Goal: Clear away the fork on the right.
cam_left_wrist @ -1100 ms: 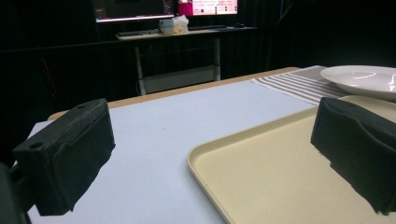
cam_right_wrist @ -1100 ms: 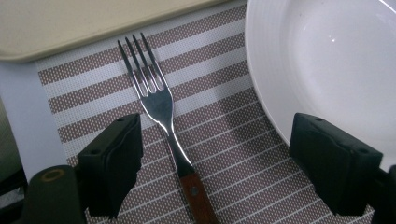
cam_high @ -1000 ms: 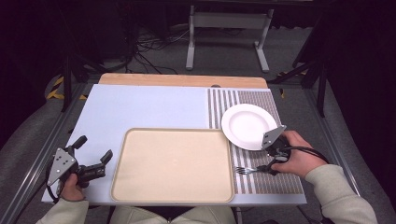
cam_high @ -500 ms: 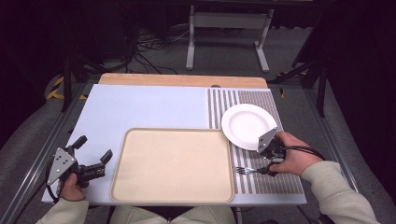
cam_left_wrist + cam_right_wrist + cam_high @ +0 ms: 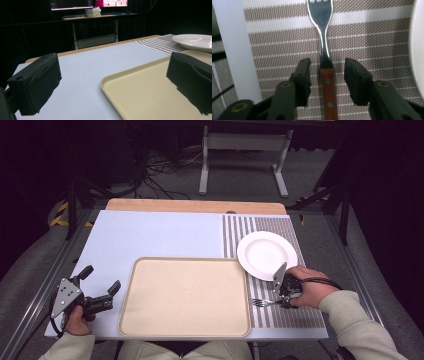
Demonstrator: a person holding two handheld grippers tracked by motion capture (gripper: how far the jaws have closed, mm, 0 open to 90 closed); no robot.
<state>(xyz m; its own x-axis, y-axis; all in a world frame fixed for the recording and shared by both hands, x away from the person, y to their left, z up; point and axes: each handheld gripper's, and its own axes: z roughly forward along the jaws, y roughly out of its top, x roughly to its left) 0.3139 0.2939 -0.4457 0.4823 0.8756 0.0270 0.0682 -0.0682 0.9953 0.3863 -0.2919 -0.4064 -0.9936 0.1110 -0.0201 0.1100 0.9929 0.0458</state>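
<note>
A fork (image 5: 322,30) with a wooden handle (image 5: 328,95) lies flat on the striped placemat (image 5: 374,37), tines pointing away from me. My right gripper (image 5: 327,63) is open, one jaw on each side of the handle's upper end, with small gaps. In the high view the fork (image 5: 262,302) lies at the near right, just below the white plate (image 5: 266,254), and my right gripper (image 5: 281,301) is down at its handle. My left gripper (image 5: 102,280) is wide open and holds nothing, just left of the beige tray (image 5: 185,295).
The tray (image 5: 150,85) is bare and lies on a pale blue mat (image 5: 150,235). The plate's rim (image 5: 418,50) is close on the right of my right jaw. A wooden strip (image 5: 195,206) runs along the far edge. The table's near edge is close to both hands.
My right gripper has moved from the plate's near edge down and slightly left to the fork, and its jaws now stand on either side of the handle. The left gripper has not moved.
</note>
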